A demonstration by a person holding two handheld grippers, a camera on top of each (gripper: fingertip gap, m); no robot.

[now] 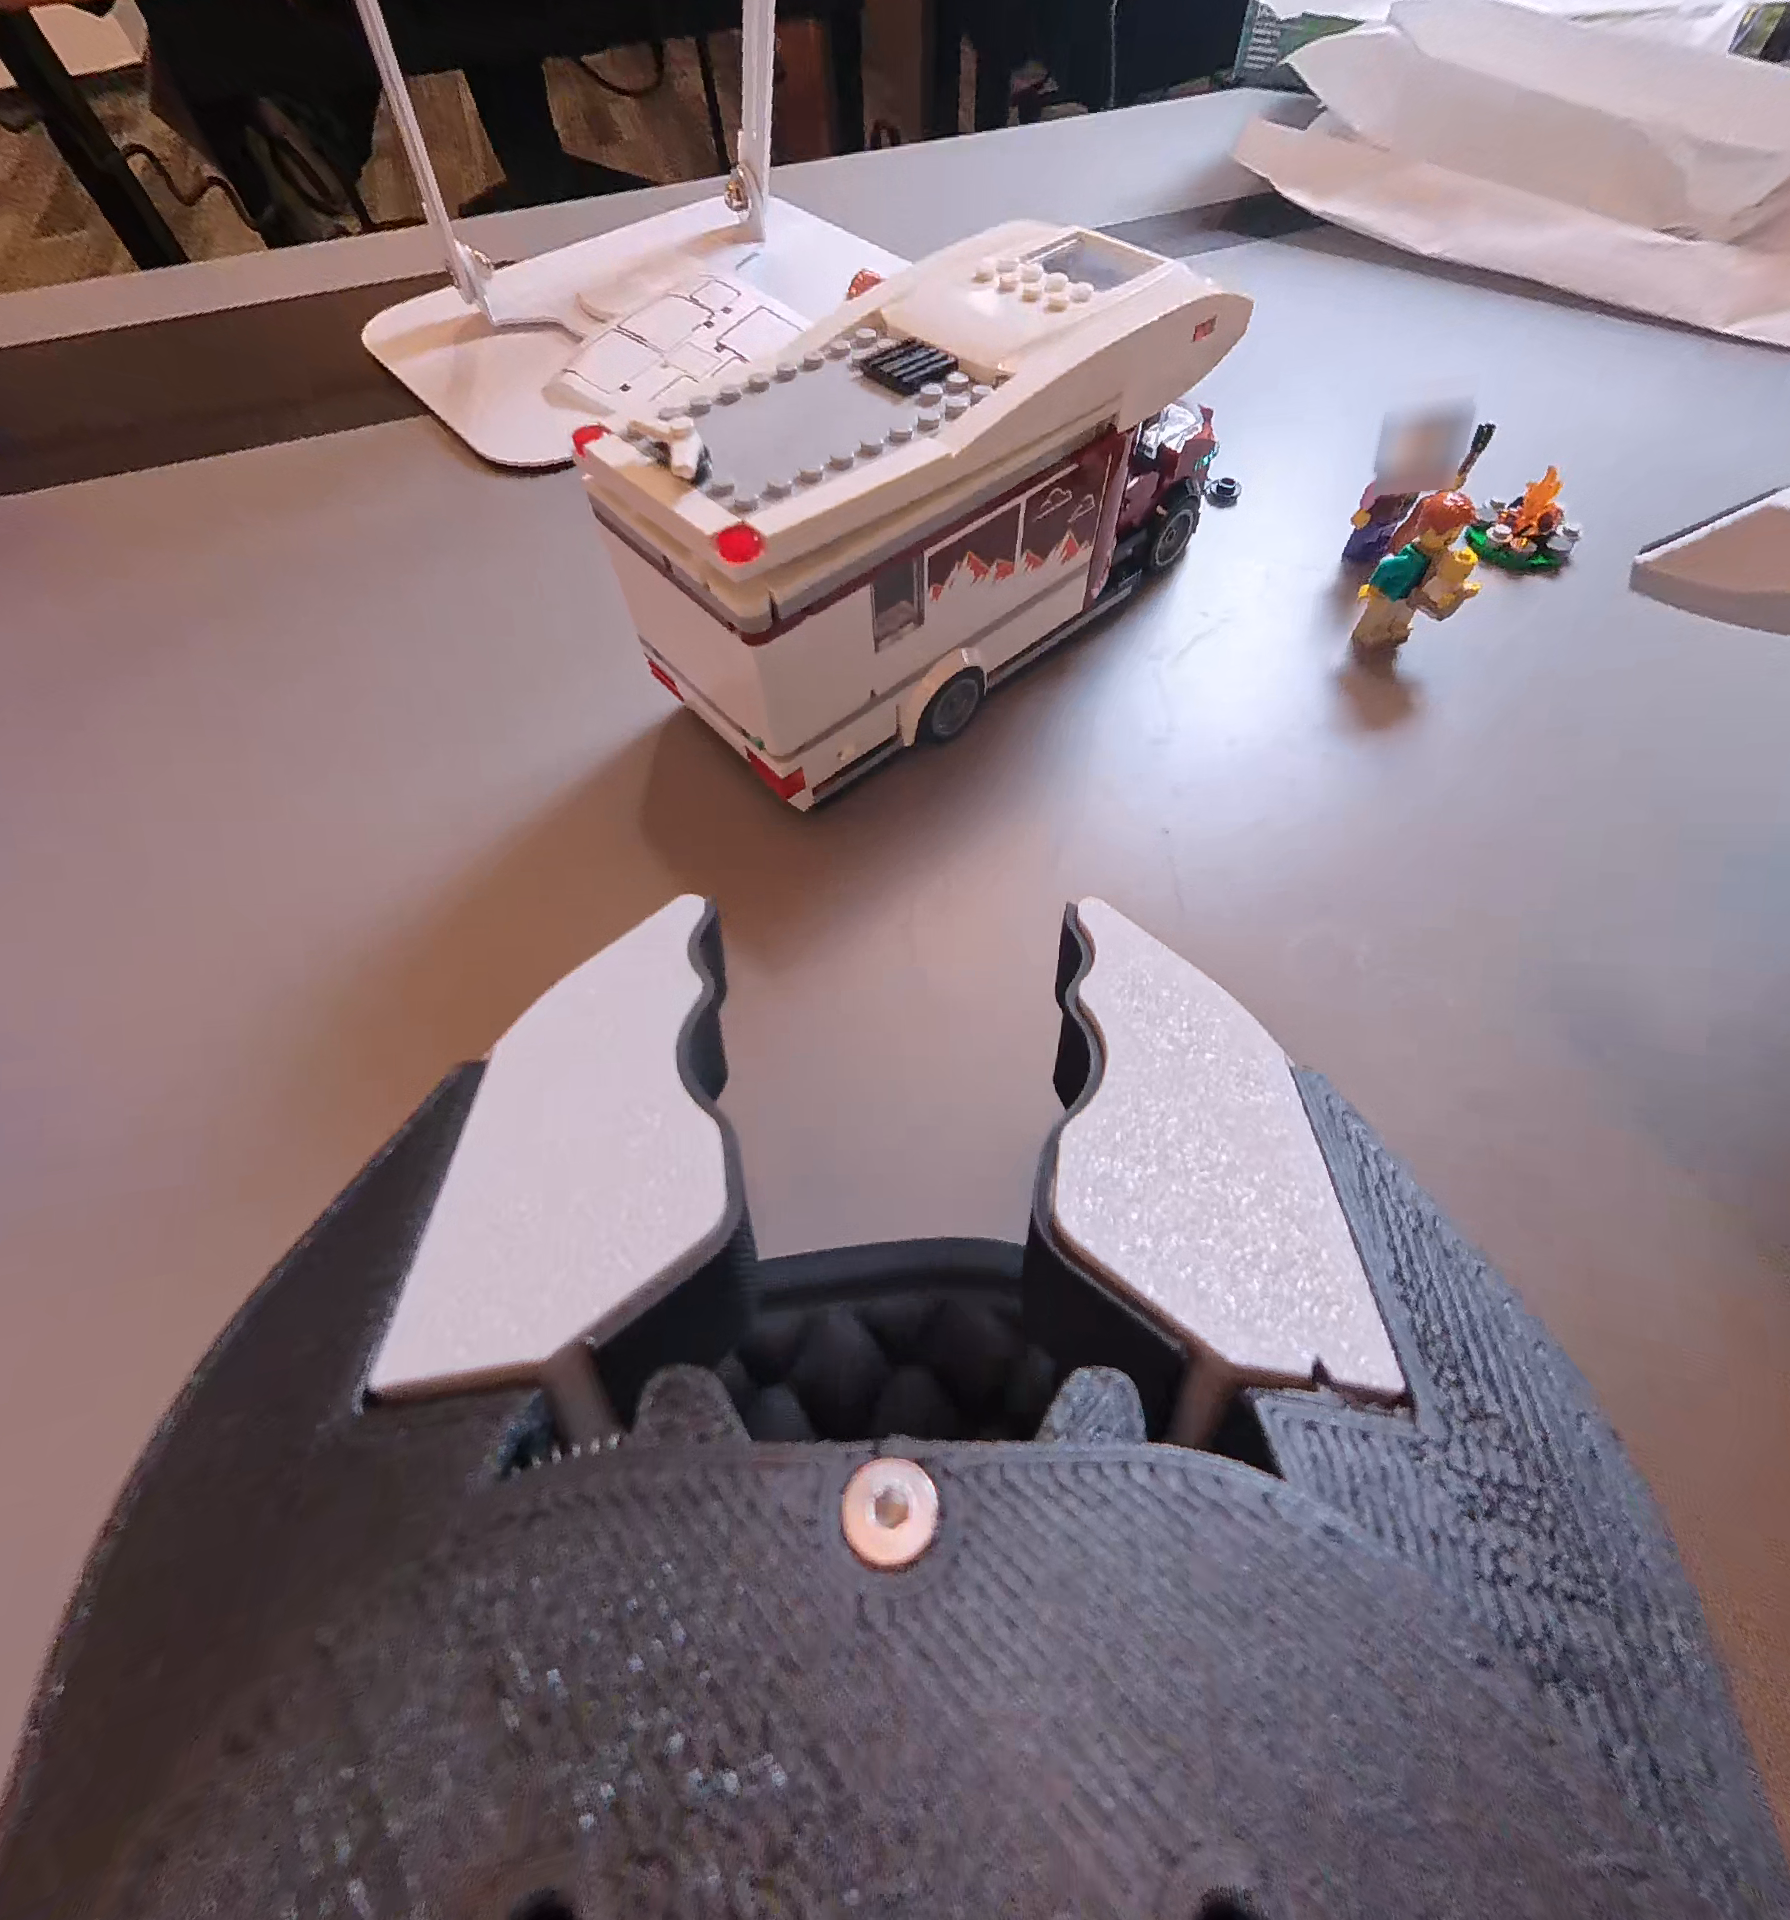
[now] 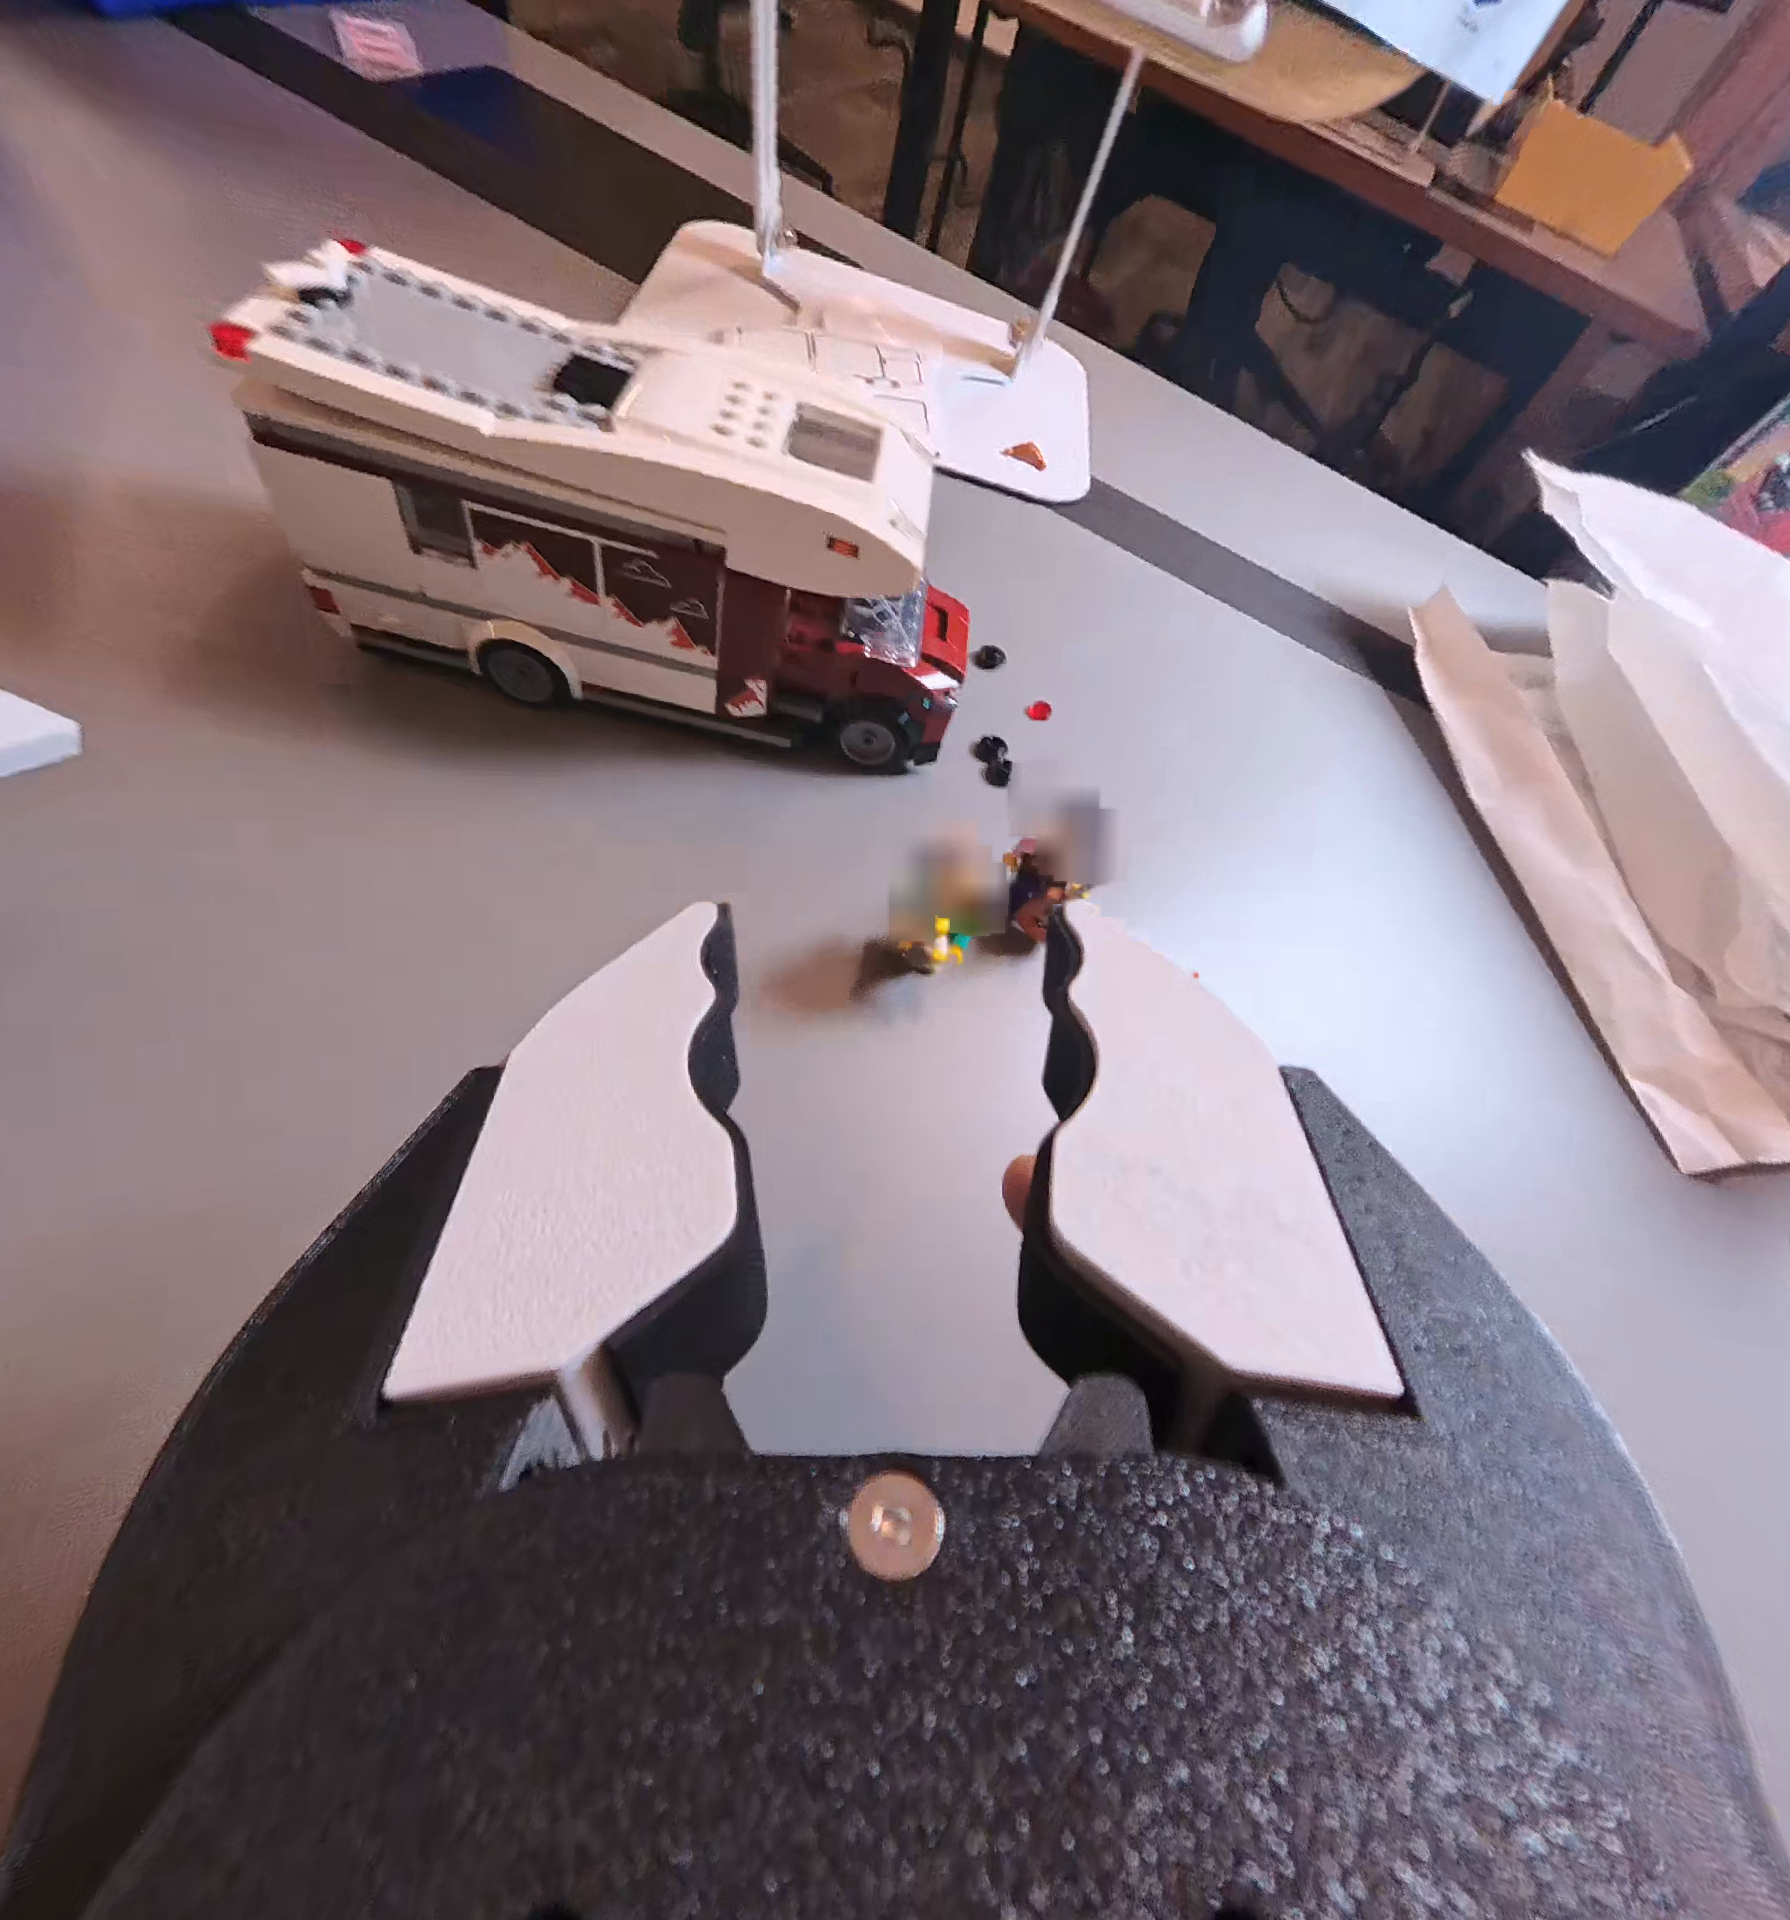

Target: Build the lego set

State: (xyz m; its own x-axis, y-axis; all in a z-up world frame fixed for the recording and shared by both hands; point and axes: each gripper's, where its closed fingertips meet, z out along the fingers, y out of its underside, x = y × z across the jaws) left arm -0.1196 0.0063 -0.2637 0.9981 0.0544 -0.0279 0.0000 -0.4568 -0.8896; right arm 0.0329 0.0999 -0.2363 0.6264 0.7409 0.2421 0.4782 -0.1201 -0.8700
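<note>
- Left wrist view: the left claw (image 1: 891,935) is released and empty at lower centre, over bare grey bench (image 1: 247,831). Nearest is the toy camper van (image 1: 870,540), apart at upper centre; two small figures (image 1: 1410,561) and a toy campfire (image 1: 1525,525) stand at right.
- Right wrist view: the right claw (image 2: 891,935) is released, grasping nothing. The small figures (image 2: 984,904) lie just beyond its tips, untouched; the camper van (image 2: 600,520) is at upper left, white paper bags (image 2: 1701,779) at right.

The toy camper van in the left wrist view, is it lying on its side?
No, the toy camper van stands upright on its wheels on the grey table, ahead of the open, empty left gripper.
</note>
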